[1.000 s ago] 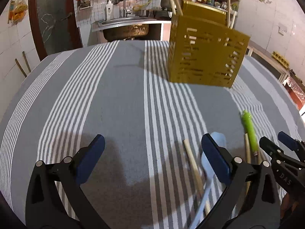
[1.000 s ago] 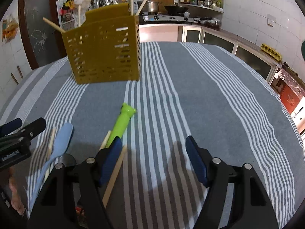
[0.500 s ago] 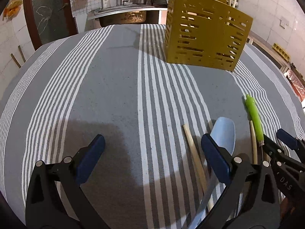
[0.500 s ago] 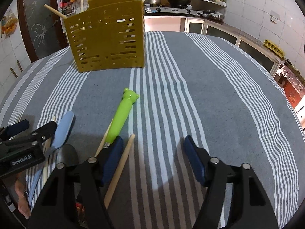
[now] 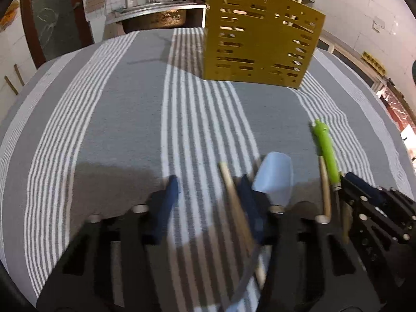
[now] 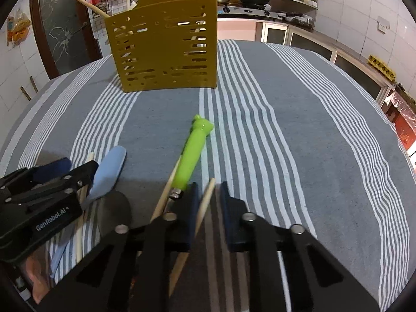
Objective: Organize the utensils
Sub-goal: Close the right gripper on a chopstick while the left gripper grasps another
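A yellow slotted utensil caddy [image 5: 262,46] [image 6: 166,46] stands at the far side of the striped tablecloth with several wooden sticks in it. Close by lie a light blue spoon [image 5: 274,179] [image 6: 109,174], a green-handled utensil [image 5: 325,150] [image 6: 193,156] and loose wooden chopsticks [image 5: 234,202] [image 6: 205,202]. My left gripper [image 5: 208,189] is low over a chopstick, its jaws partly closed with a gap. My right gripper [image 6: 208,195] has narrow jaws around a chopstick tip; contact is unclear.
The grey and white striped cloth [image 6: 286,119] covers the table. A kitchen counter with a sink [image 5: 153,13] and a stove with pots [image 6: 249,2] lies beyond the table's far edge.
Both grippers have moved forward and down toward the utensils, and both pairs of jaws have narrowed from wide open. The caddy looks nearer.
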Motion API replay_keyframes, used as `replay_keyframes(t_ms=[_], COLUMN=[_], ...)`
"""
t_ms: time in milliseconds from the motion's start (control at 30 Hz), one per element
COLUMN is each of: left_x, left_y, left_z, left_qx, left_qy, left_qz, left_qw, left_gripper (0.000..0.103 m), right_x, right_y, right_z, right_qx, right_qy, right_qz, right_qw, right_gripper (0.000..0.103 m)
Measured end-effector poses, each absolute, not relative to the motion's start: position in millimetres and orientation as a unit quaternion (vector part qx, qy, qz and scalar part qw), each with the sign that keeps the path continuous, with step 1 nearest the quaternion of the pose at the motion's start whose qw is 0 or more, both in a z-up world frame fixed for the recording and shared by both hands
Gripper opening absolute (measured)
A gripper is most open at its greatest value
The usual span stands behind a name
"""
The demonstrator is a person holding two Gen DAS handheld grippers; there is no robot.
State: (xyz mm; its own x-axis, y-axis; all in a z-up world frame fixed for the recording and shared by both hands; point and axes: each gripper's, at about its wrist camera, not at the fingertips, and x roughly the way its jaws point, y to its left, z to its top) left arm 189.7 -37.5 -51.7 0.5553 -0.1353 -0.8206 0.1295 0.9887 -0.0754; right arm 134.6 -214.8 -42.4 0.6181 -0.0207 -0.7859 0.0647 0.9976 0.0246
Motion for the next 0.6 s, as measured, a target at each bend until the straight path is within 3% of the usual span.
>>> replay_keyframes(t_ms=[100, 167, 600], left_x=[192, 195, 203], left_y=[-40, -41, -42], left_z=[-51, -53, -47], left_qx=[-0.009, -0.011, -0.029], left_qy=[0.473, 0.478, 0.470], left_qz=[-0.086, -0.090, -0.098], left_qw=[0.877, 0.874, 0.877], left_gripper=[0.015, 0.009, 0.007], right_x=[138, 142, 148], right_y=[-218, -223, -247], right_z=[-41, -40, -24], right_qx=[0.033, 0.036, 0.077], right_qy=[0.437, 0.437, 0.404], right_qz=[-0.022, -0.022, -0.012], right_qw=[0.898, 0.898, 0.911], right_gripper=[0.008, 0.006, 0.005])
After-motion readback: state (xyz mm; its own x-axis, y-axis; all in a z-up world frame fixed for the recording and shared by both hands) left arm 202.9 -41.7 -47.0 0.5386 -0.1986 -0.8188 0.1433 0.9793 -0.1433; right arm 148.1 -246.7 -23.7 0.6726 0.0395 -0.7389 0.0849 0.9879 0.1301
